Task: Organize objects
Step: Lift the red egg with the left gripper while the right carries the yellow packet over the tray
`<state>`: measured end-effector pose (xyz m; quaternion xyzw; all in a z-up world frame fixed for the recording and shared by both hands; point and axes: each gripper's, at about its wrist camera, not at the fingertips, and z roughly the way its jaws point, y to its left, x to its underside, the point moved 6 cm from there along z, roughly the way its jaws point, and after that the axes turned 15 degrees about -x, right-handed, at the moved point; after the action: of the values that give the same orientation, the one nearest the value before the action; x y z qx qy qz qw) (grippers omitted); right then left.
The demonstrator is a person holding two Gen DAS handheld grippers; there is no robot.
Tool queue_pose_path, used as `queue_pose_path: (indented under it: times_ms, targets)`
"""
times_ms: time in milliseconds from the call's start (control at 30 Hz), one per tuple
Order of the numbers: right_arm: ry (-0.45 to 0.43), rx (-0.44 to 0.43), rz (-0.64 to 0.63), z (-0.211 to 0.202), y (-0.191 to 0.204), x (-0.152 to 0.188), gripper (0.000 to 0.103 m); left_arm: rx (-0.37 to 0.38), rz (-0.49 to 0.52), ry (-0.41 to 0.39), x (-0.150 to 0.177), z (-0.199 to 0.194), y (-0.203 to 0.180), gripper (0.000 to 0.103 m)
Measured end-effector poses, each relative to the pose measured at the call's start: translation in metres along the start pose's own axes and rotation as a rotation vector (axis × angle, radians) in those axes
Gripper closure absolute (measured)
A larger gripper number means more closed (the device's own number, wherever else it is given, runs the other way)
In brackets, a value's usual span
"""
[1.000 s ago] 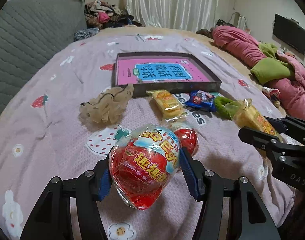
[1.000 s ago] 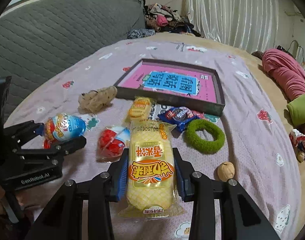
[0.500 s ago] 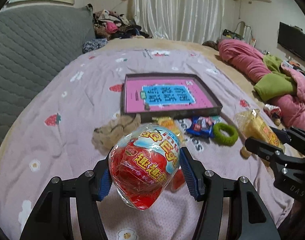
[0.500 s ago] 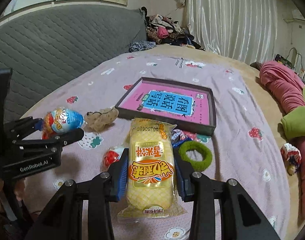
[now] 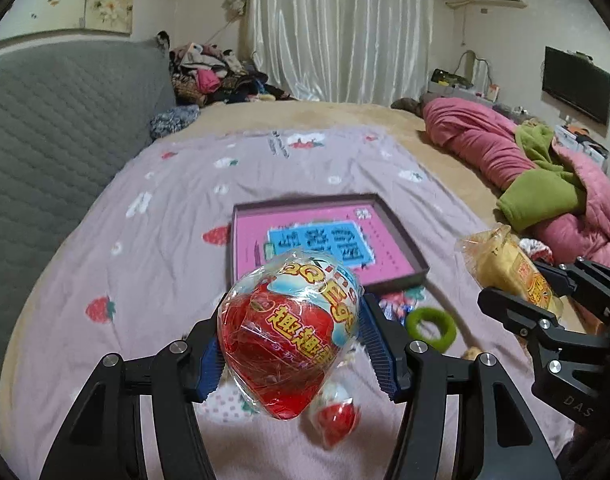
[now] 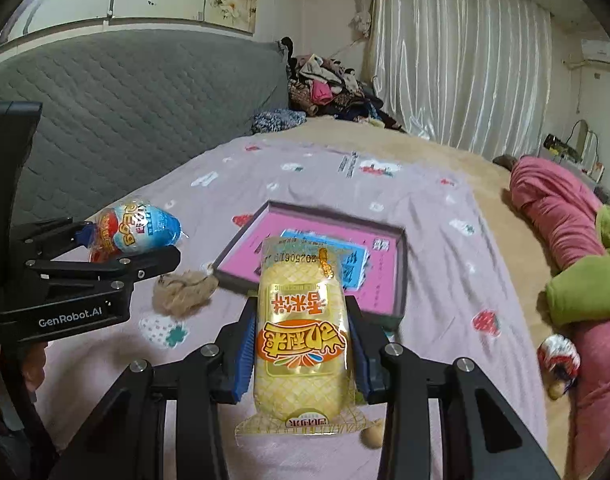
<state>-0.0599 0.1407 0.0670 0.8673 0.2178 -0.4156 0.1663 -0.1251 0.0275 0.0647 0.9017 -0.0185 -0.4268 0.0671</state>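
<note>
- The left gripper [image 5: 291,350] pinches a red wrapped egg toy [image 5: 289,332]: both blue pads press its sides, its blue-white top poking beyond the fingertips, its red tip hanging below the jaws.
- Beyond those jaws lies the pink-lined tray [image 5: 405,256]; right of them, a green ring [image 5: 431,326].
- The right gripper [image 6: 301,350] clamps a yellow snack packet [image 6: 301,340] lengthwise, its sealed ends sticking out past the jaws front and back.

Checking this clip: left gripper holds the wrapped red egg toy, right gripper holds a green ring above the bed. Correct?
Not quite. The right gripper holds a yellow snack pack, as the right wrist view shows; the green ring lies on the bed. The left gripper does hold the egg toy.
</note>
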Motion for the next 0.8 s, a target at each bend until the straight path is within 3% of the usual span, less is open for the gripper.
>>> queue_pose_path:
  times_ms: [100, 500, 800]
  targets:
    - [-0.021, 0.004, -0.006, -0.005, -0.008, -0.017, 0.063, 0.042, -0.008, -0.002, -0.018, 0.001, -0.003, 0.041]
    - [-0.076, 0.035, 0.002, -0.005, -0.050, -0.083, 0.063, 0.032, -0.007, -0.047, -0.097, 0.011, -0.011, 0.041]
    - [-0.099, 0.016, 0.016, 0.023, -0.065, -0.109, 0.063, 0.031, -0.019, -0.045, -0.125, 0.040, -0.016, 0.041]
